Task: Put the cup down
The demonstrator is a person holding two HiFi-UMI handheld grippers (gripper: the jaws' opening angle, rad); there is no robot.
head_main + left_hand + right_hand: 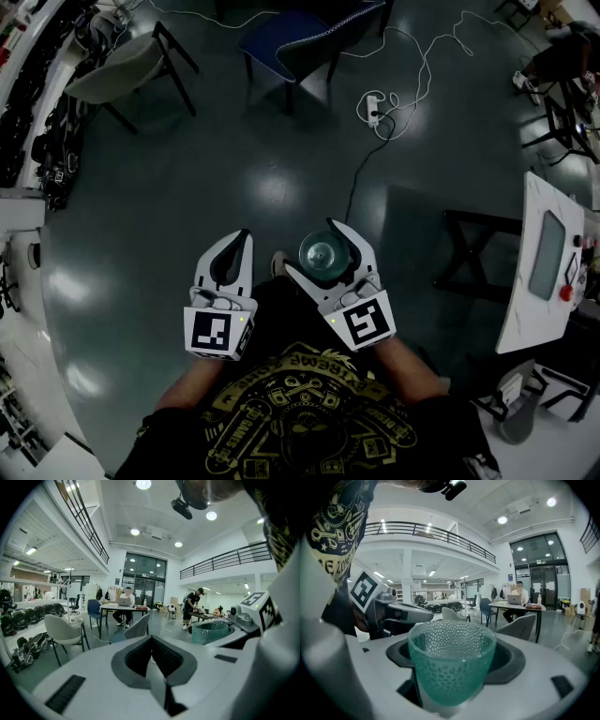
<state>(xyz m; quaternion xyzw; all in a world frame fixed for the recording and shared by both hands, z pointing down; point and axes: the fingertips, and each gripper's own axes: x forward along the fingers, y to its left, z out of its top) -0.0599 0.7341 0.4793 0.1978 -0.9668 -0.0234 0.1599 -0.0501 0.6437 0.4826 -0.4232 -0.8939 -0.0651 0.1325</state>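
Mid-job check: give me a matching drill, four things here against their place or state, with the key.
Things:
1. left claw
2. right claw
3. cup
4. blue chair

Place or state:
A. standing on the floor ahead
B. shut on the cup
C. shut, nothing in it
D. green, upright in a claw

Pairs: 1-C, 2-B, 3-D, 4-A

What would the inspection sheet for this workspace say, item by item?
Surface: dark glossy floor; the cup is held above it, not set down.
Job's things: green dimpled cup, upright, looks empty.
Clutter: dark gear heaped along the left edge.
Grippers: right hand-held gripper clamped on the cup; left hand-held gripper shut, empty.
Cables: white cable with power strip and dark cable on the floor.
Surroundings: grey chair, blue chair, white table.
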